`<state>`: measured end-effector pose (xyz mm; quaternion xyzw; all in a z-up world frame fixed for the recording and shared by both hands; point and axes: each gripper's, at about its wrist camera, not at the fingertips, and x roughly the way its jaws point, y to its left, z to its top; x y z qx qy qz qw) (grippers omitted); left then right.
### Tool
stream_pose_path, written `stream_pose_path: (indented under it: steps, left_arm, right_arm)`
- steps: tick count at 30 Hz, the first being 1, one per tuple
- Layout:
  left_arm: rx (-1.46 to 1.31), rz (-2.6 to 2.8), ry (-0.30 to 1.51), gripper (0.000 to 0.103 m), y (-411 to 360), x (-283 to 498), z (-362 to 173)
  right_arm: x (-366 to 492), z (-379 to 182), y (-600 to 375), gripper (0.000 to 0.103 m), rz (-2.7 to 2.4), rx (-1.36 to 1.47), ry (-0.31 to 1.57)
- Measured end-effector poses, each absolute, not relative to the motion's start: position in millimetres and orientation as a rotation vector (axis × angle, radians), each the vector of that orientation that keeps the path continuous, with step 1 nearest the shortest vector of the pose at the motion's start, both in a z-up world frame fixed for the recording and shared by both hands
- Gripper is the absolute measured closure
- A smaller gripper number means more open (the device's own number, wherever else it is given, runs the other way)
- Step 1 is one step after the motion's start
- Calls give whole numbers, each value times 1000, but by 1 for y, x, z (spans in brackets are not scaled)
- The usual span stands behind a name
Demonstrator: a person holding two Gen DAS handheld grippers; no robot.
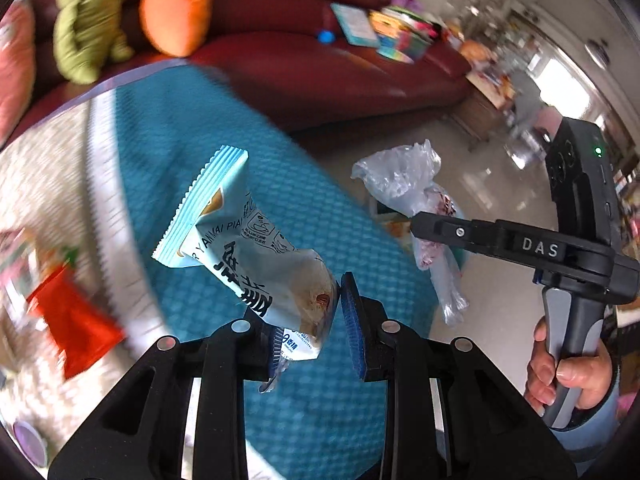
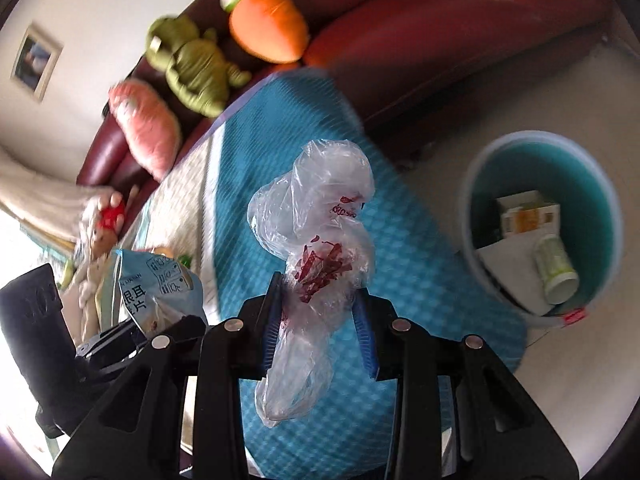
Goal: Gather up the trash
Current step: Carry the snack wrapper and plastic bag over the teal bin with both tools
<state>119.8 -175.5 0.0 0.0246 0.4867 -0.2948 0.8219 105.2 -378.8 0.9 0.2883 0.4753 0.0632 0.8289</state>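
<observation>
Blue ribbed pads on your left gripper point(image 1: 308, 332) are closed to a narrow gap on the lower end of a pale blue snack packet point(image 1: 244, 248), which stands up from the jaws over the teal mat point(image 1: 320, 420). On the packet you can read "YANMAI PIAN" in Latin letters beside large black Chinese characters; the smaller print is too fine to make out. Your right gripper point(image 2: 318, 320) holds a crumpled clear plastic bag point(image 2: 320, 216) between its pads, jaws at a similar narrow setting, the bag's tail hanging below the fingers. Red printing on the bag is creased and unreadable. From the left wrist view, the right tool shows the raised letters "DAS" on its arm, with your right hand point(image 1: 568, 372) wrapped around the grey handle. Beyond the mat's edge, on the pale floor to the right, sits a round bin point(image 2: 468, 216) with a teal inside; it holds a small carton, a white cup lying on its side and flat paper. Farther back, a dark red sofa point(image 1: 320, 64) carries an orange carrot plush point(image 2: 268, 28) and a green plush point(image 2: 192, 64); everything there is blurred.
</observation>
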Motion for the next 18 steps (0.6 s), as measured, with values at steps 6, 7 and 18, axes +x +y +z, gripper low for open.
stream_pose_path:
  steps: [6, 7, 18]
  left_arm:
    - [136, -722, 1059, 75, -257, 126, -9]
    - [144, -732, 1065, 75, -268, 129, -11]
    - [215, -817, 1124, 75, -375, 142, -38]
  right_arm:
    - [86, -10, -454, 70, 0, 673, 975]
    - [82, -14, -468, 70, -23, 685, 973]
    - [64, -37, -543, 69, -121, 740, 991]
